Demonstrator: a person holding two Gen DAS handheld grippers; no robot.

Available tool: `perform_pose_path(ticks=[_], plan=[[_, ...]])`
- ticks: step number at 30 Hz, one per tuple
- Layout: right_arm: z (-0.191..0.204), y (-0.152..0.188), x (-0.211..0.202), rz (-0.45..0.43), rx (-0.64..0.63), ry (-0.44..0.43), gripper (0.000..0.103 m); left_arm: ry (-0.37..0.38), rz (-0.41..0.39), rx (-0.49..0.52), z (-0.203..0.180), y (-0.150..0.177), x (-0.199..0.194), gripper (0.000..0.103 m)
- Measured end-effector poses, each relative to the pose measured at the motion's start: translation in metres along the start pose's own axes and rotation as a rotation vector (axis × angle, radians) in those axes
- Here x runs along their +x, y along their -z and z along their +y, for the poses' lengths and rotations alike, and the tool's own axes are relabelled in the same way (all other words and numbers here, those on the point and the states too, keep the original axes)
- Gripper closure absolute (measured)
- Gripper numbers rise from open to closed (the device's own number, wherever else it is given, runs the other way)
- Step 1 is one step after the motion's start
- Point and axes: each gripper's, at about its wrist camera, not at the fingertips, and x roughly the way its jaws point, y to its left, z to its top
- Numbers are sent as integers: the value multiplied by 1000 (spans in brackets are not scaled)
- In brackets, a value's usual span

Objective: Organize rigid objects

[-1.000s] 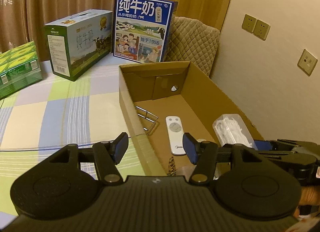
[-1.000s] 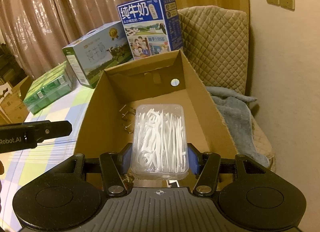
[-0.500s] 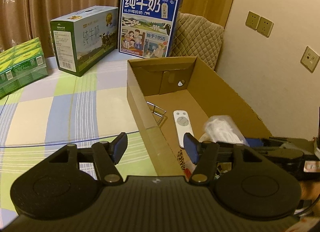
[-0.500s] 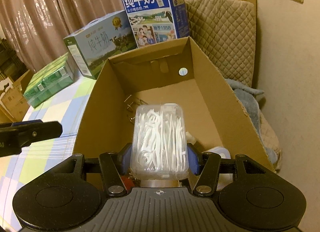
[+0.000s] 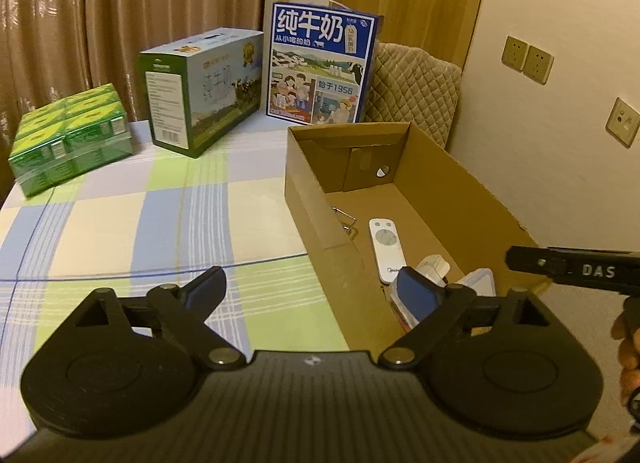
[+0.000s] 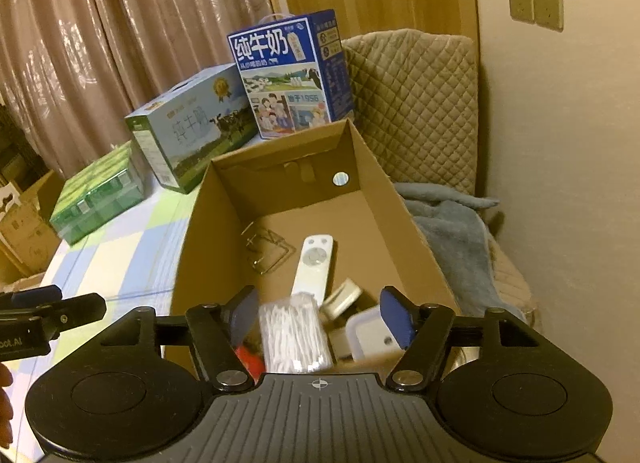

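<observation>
One open brown cardboard box (image 6: 404,239) stands on the checked cloth of the counter (image 5: 120,223). Inside it I count one white slim remote control (image 6: 314,263), one bent wire clip frame (image 6: 266,249), one clear plastic case of white floss picks (image 6: 294,331), one white round-ended plug-like piece (image 6: 342,297), one white lidded container (image 6: 370,333) and something red (image 6: 248,359) at the near wall, too hidden to name. Behind the box stand two milk cartons: one blue printed carton (image 5: 322,67) and one green-and-white carton (image 5: 200,91). One shrink-wrapped pack of green drink boxes (image 5: 70,143) lies to the left. One quilted beige chair back (image 6: 416,103) and one grey-blue blanket (image 6: 456,231) are to the right of the box.

The left tongs (image 5: 312,287) are spread wide with nothing between them, over the counter and the box's near left wall; their jaws have just been opening. The right tongs (image 6: 318,317) are apart above the near end of the box, and their jaws have just been opening too.

A second ago the floss-pick case was clamped between the right tongs, held above the box. Now it lies on the box floor below them, free of both pads, beside the lidded container. The left tongs stood much narrower then.
</observation>
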Motion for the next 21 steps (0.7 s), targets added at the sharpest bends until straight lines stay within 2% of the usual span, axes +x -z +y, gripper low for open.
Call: perform_pose_path(ticks=[3, 8, 14, 21], plan=[[7, 6, -22, -1, -9, 10, 34, -5, -4, -13, 2, 8, -18, 7], [26, 17, -58, -3, -43, 18, 27, 2, -8, -24, 2, 22, -48, 7], [45, 36, -85, 1, -80, 25, 21, -16, 1, -36, -6, 39, -78, 7], [57, 61, -108, 13, -101, 17, 18, -20, 6, -102, -11, 53, -100, 4]])
